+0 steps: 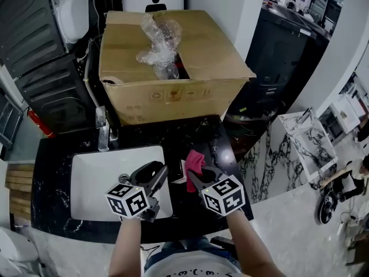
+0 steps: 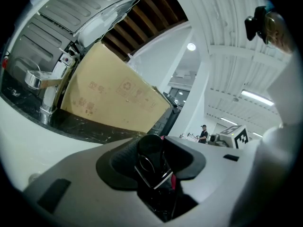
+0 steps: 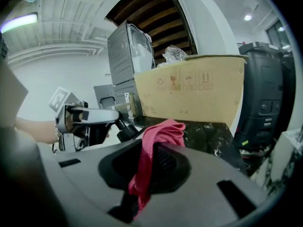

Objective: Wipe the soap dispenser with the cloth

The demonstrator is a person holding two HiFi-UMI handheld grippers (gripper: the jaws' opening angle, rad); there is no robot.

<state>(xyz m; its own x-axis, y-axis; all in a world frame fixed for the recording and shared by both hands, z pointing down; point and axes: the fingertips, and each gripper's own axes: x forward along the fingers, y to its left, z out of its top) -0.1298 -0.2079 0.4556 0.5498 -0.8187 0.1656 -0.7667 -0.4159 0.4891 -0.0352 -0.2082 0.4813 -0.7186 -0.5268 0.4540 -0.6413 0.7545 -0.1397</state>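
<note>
My left gripper (image 1: 159, 178) is shut on a small black soap dispenser (image 1: 177, 173), held over the right rim of the sink. The left gripper view shows the dispenser's (image 2: 151, 150) black top and a metal clip wedged between the jaws of that gripper (image 2: 154, 168). My right gripper (image 1: 194, 176) is shut on a pink-red cloth (image 1: 195, 161), just right of the dispenser. Seen from the right gripper (image 3: 146, 170), the cloth (image 3: 160, 138) bunches up between the jaws and hangs down. Beyond it the left gripper (image 3: 110, 122) holds the dispenser (image 3: 122, 128). Cloth and dispenser are close; contact is unclear.
A white sink basin (image 1: 92, 178) is set in a black marble counter (image 1: 202, 134), with a chrome faucet (image 1: 102, 128) behind it. A large cardboard box (image 1: 167, 68) with crumpled plastic wrap (image 1: 158, 42) fills the back of the counter. Appliances stand to the left.
</note>
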